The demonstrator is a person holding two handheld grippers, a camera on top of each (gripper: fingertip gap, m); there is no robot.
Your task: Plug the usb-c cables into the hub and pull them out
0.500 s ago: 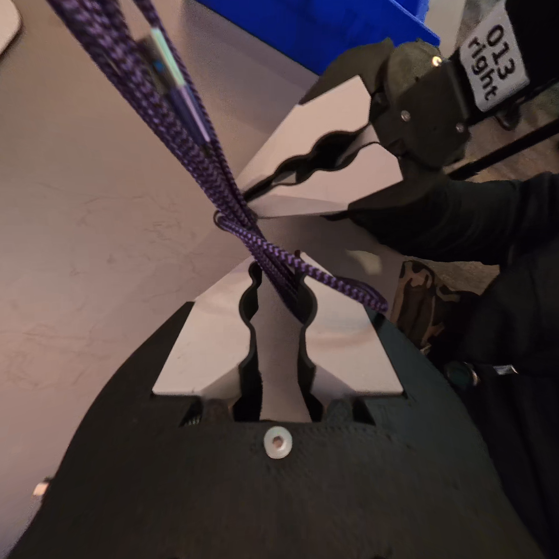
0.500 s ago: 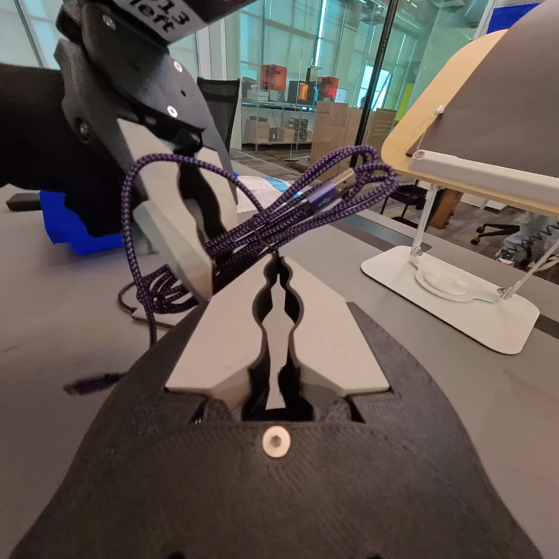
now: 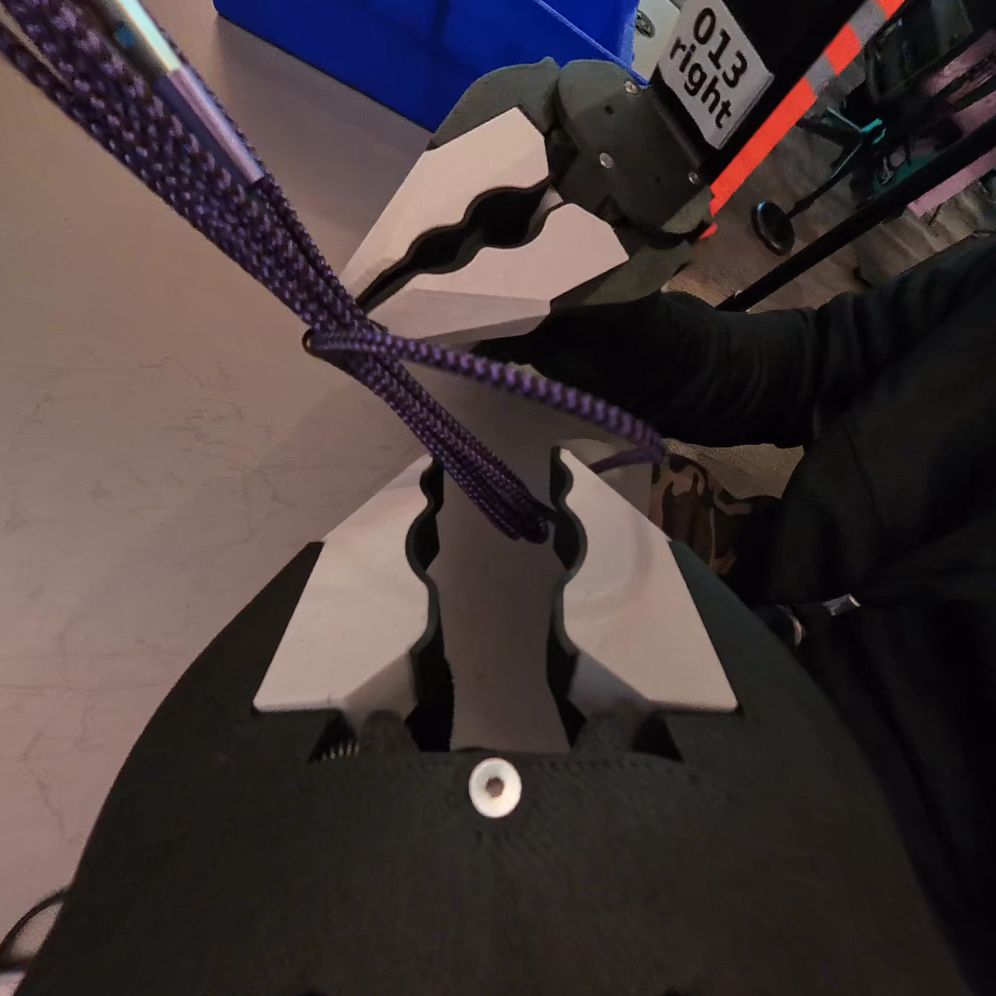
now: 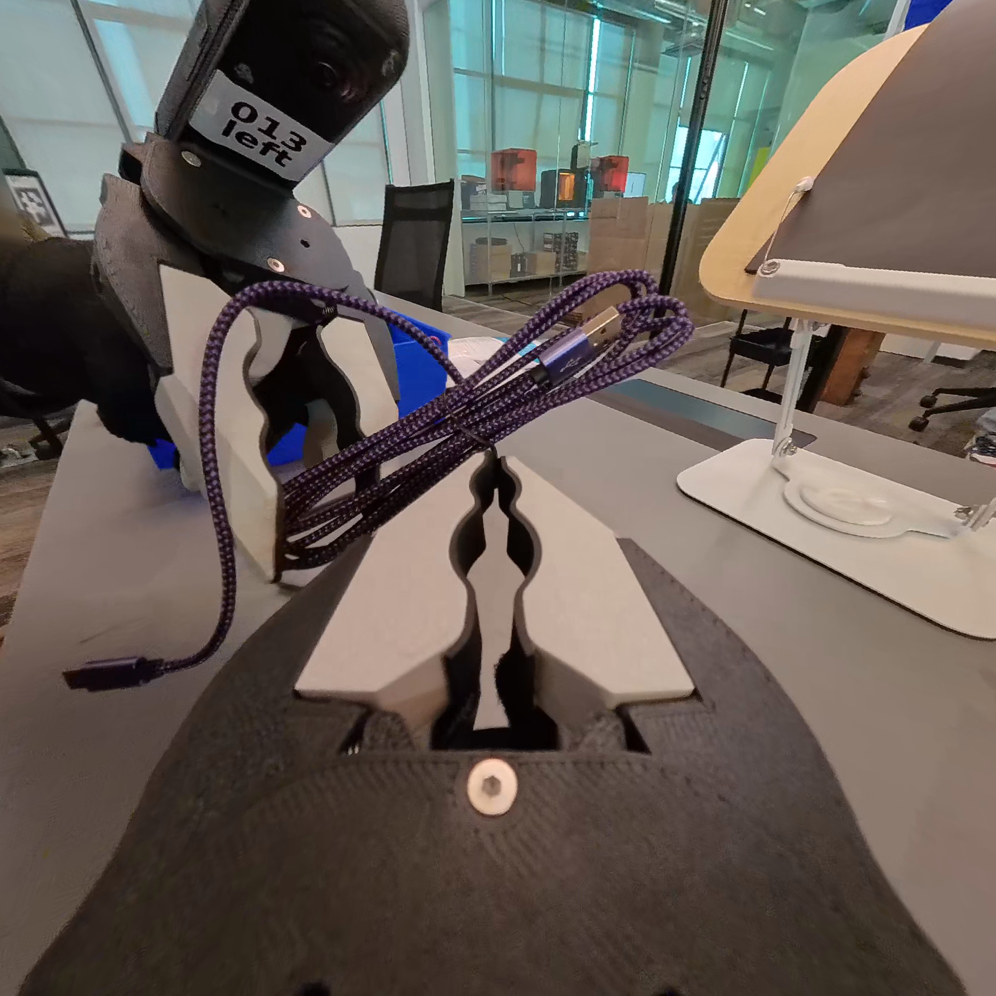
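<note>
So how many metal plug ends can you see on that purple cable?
2. A wide USB plug sticks up from the bundled purple cable; a small dark plug dangles low on the left. No others visible.

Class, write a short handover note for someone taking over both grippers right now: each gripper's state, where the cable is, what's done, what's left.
Left gripper: jaws open, with the purple cable bundle passing loosely between them.
Right gripper: jaws shut on the bundle near its thin black tie, holding it above the table.
The small plug hangs free on a loose end.
The hub is not in view.
Done: bundle lifted, still tied, nothing plugged in.
Left: free a cable end, find the hub, plug in, pull out.
</note>
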